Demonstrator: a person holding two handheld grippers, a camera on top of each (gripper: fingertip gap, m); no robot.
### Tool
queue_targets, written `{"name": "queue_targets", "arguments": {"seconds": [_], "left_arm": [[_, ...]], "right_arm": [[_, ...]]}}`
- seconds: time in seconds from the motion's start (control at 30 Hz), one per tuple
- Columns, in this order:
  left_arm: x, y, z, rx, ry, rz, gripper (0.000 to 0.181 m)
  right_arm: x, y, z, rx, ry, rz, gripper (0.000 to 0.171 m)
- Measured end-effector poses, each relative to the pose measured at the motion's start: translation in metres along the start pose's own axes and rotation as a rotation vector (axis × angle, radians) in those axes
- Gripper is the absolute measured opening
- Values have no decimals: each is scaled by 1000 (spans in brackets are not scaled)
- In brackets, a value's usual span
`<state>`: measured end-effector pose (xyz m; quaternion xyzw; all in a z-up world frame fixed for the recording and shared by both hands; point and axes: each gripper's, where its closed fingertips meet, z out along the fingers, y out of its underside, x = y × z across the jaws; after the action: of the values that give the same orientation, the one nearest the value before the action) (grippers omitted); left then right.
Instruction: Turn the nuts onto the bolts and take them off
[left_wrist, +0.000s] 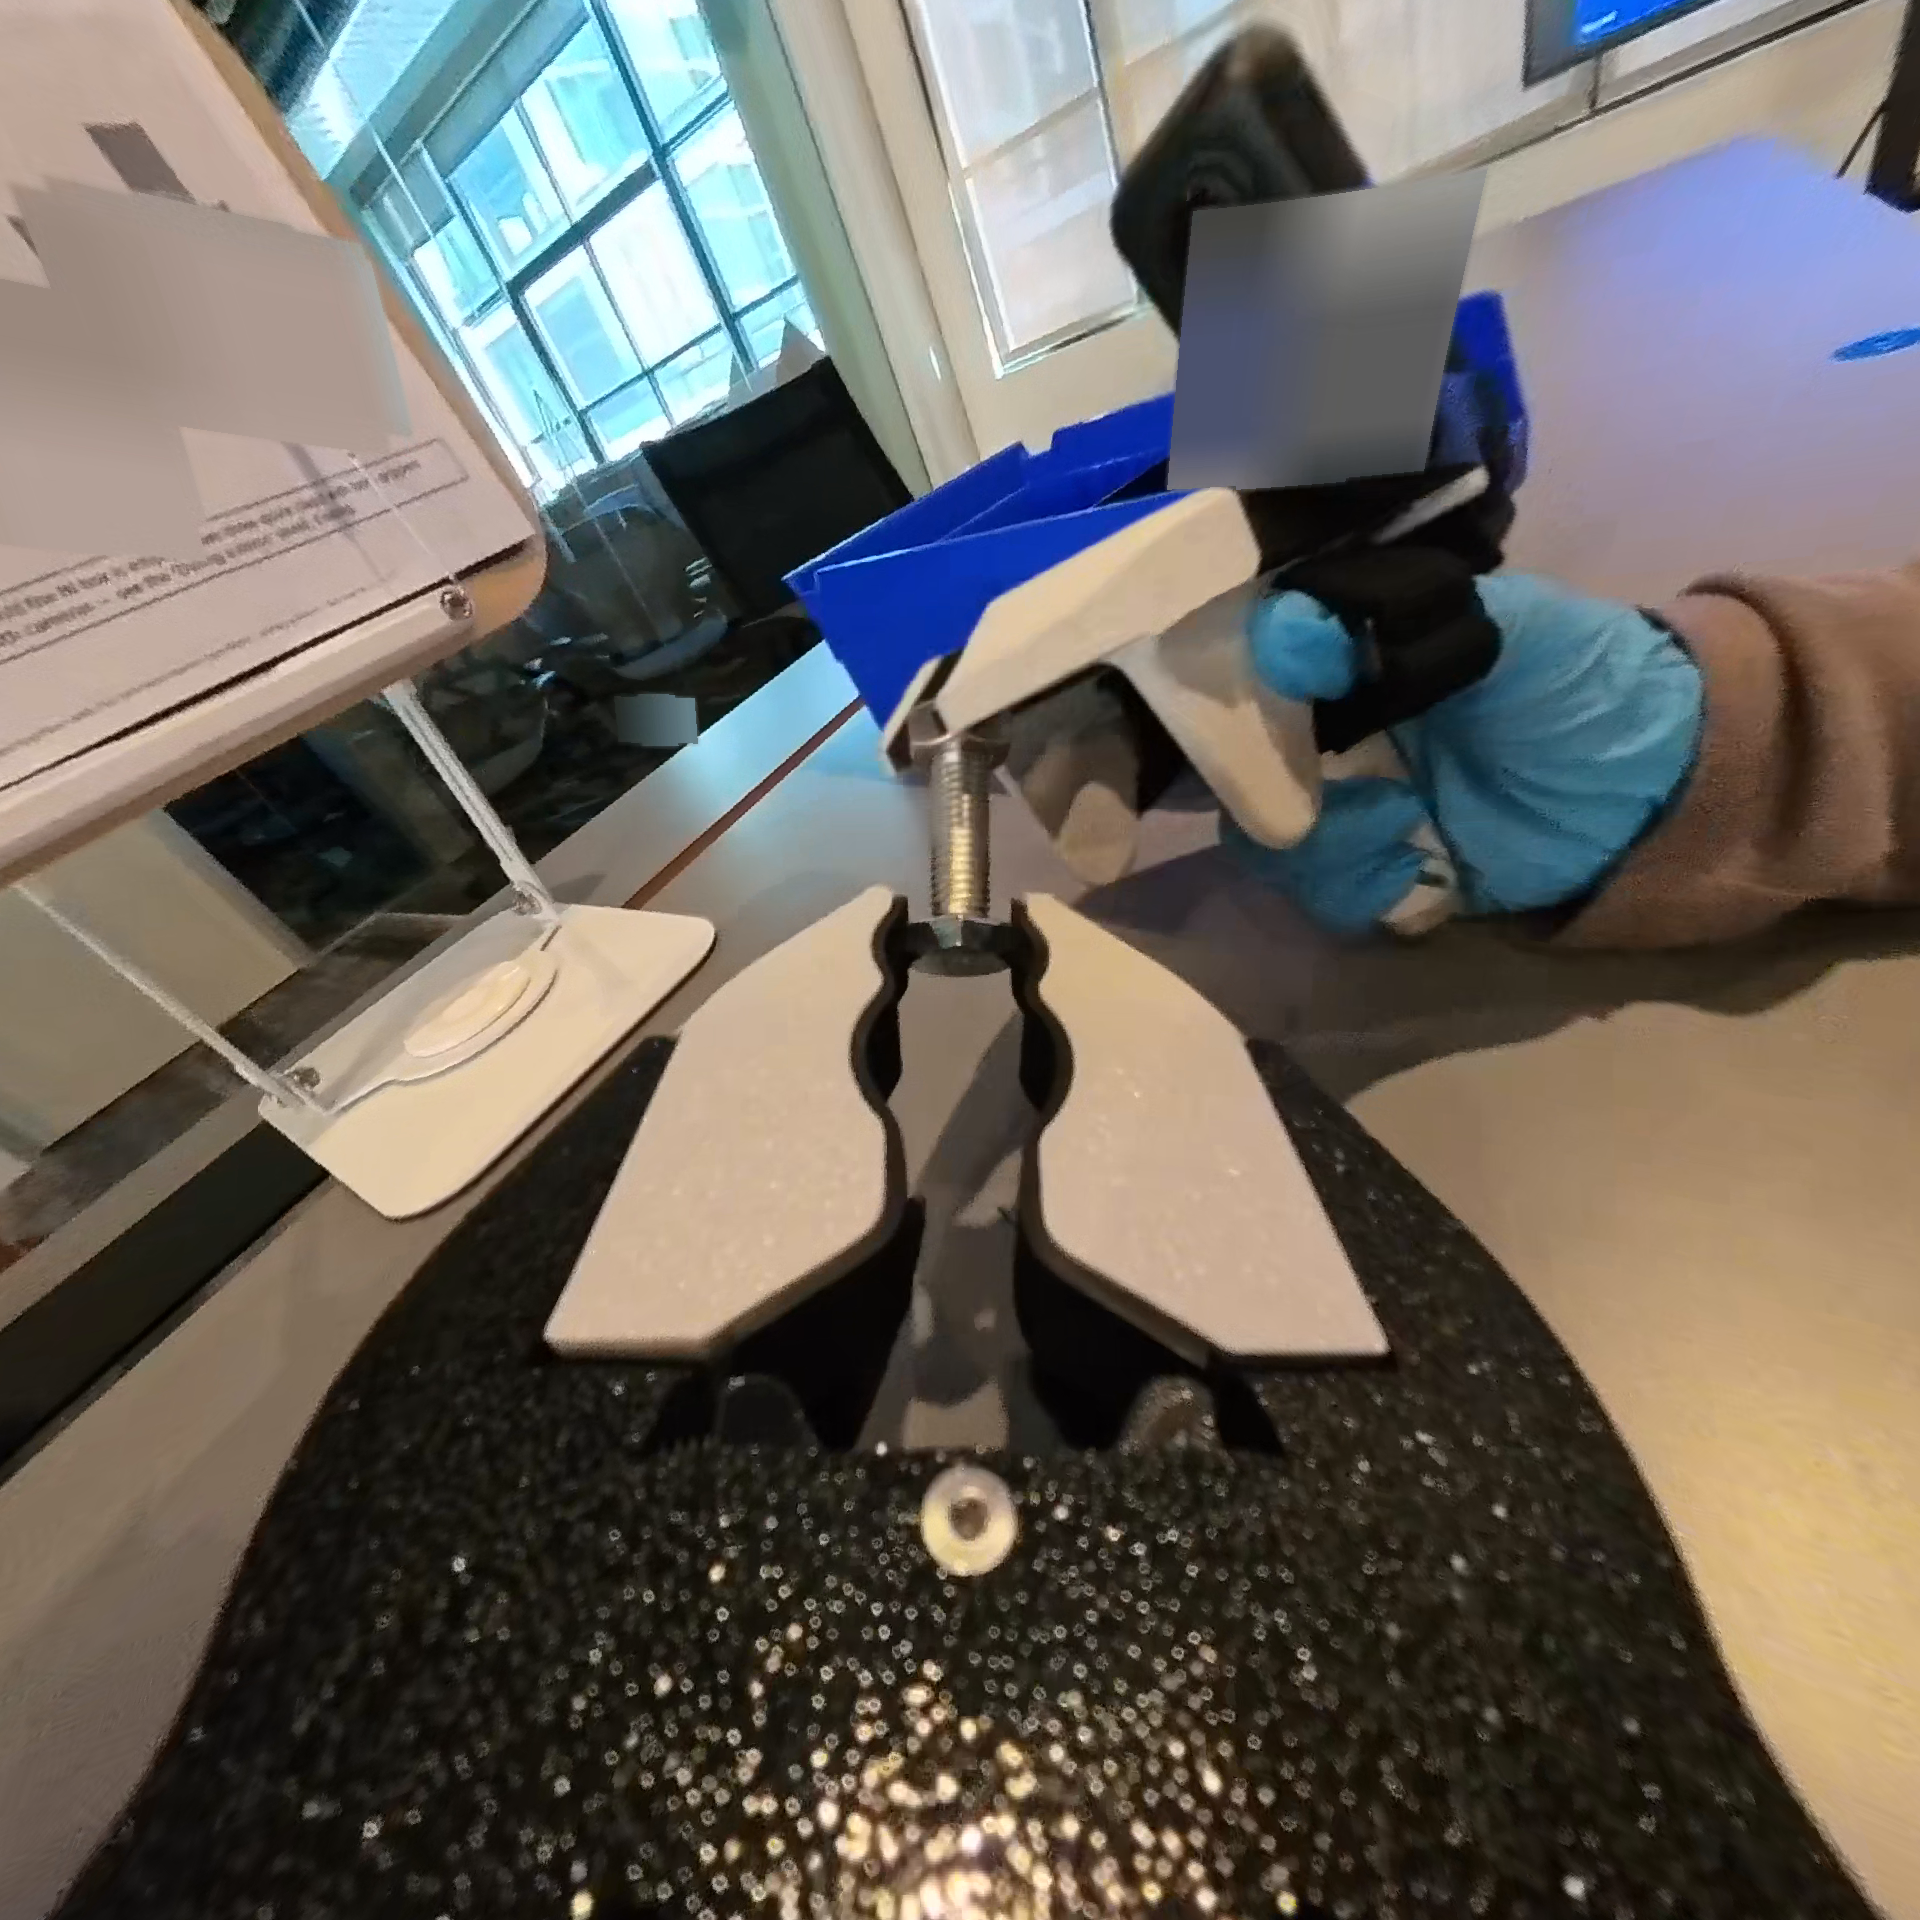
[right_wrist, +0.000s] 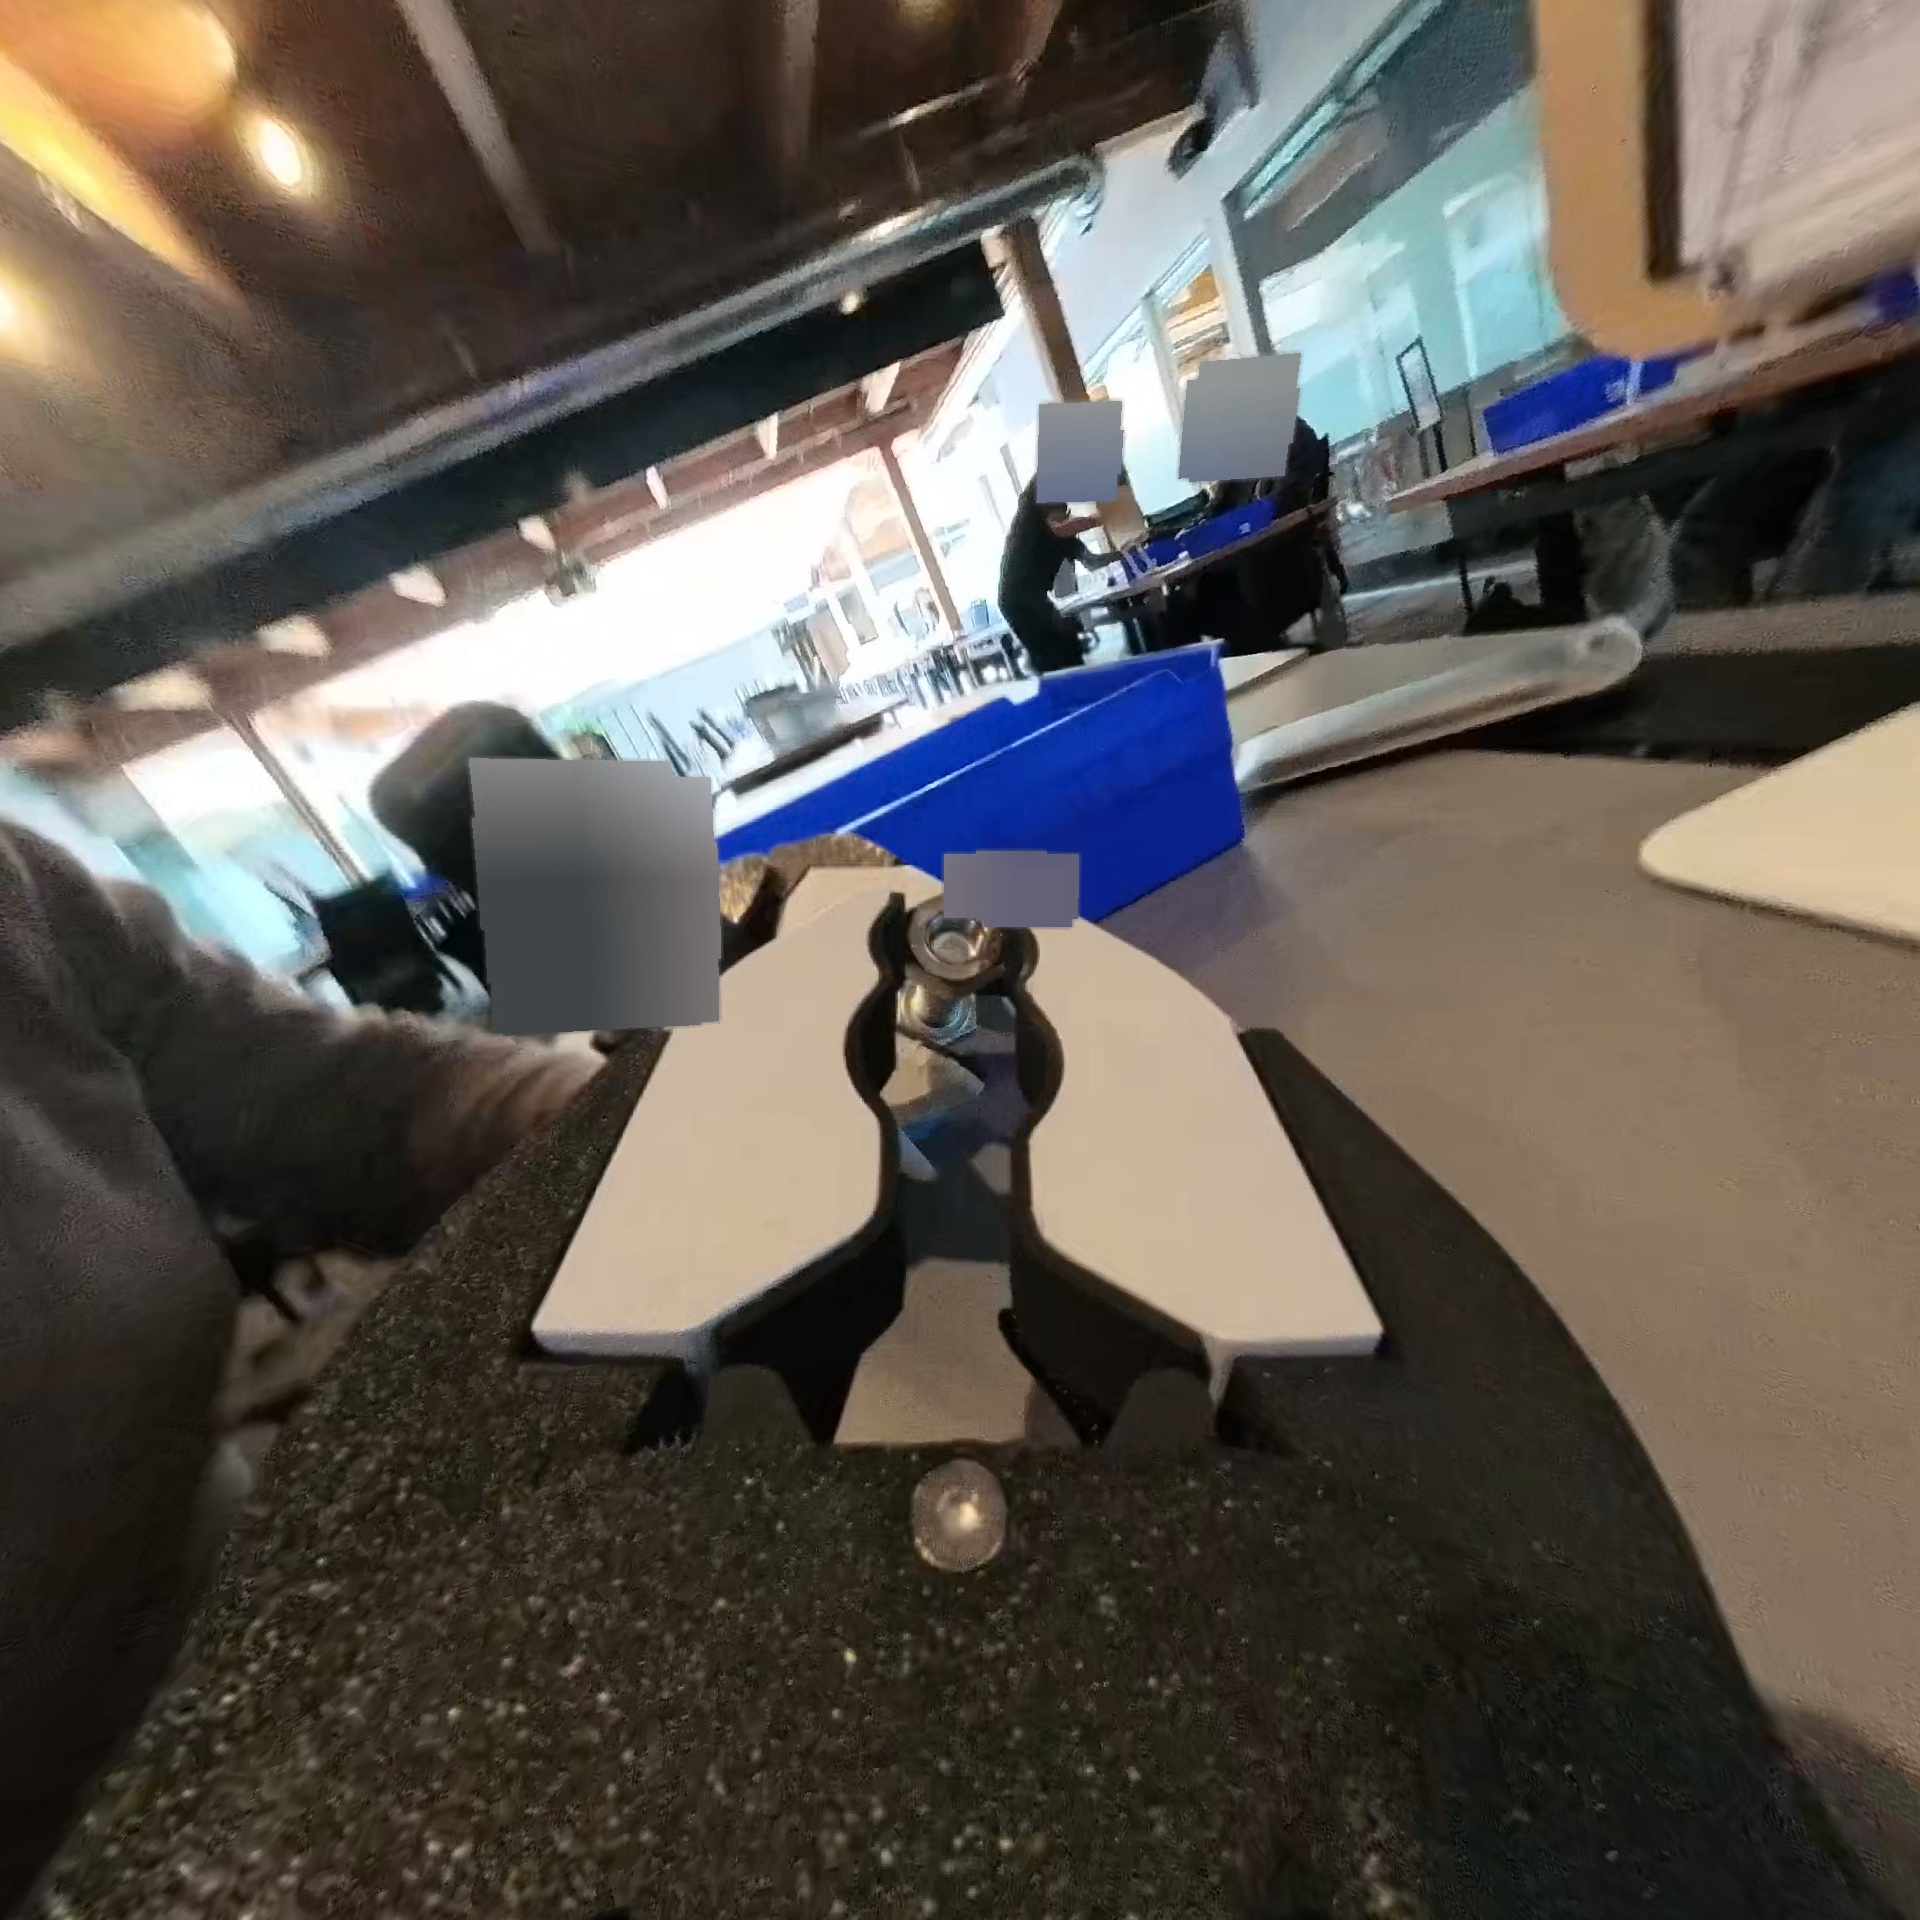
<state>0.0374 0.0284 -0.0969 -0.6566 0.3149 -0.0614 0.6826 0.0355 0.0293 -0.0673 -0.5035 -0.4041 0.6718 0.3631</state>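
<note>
A silver bolt (left_wrist: 960, 842) stands upright over the grey table (left_wrist: 1558, 1299). My left gripper (left_wrist: 958, 930) is shut on the bolt's lower end, its white fingers (left_wrist: 758, 1122) closed around it. My right gripper (left_wrist: 935, 717) comes in from the right, held by a blue-gloved hand (left_wrist: 1538, 758), and is shut on the nut (left_wrist: 951, 744) at the top of the thread. In the right wrist view my right gripper (right_wrist: 951, 940) clamps the nut (right_wrist: 951, 948), seen through its hole, with the bolt (right_wrist: 932, 1016) below it.
A blue bin (left_wrist: 935, 582) stands on the table behind the bolt; it also shows in the right wrist view (right_wrist: 1039, 790). A clear sign stand with a white base (left_wrist: 488, 1070) sits at the left. People work at far tables (right_wrist: 1049, 582). Left and right tips are no more than a few centimetres apart.
</note>
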Motion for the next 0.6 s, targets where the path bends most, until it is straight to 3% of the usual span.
{"name": "queue_targets", "arguments": {"seconds": [0.1,0.17,0.27,0.33,0.5,0.6], "left_arm": [[3,-2,0,7,0,23,18],[0,-2,-1,10,-11,12,18],[-5,-1,-2,10,-33,-6,18],[-7,-1,-2,6,-48,-3,18],[-19,3,-3,-17,-123,-1,18],[-31,4,-7,-22,-201,-4,18]], "right_arm": [[-7,-1,-4,-54,10,-271,17],[-7,-5,-7,-22,40,-347,17],[-9,-10,-7,35,10,-242,32],[-9,-4,-8,6,-16,-188,0],[5,-8,-13,5,98,-201,0],[18,3,-17,-140,184,-238,19]]}}
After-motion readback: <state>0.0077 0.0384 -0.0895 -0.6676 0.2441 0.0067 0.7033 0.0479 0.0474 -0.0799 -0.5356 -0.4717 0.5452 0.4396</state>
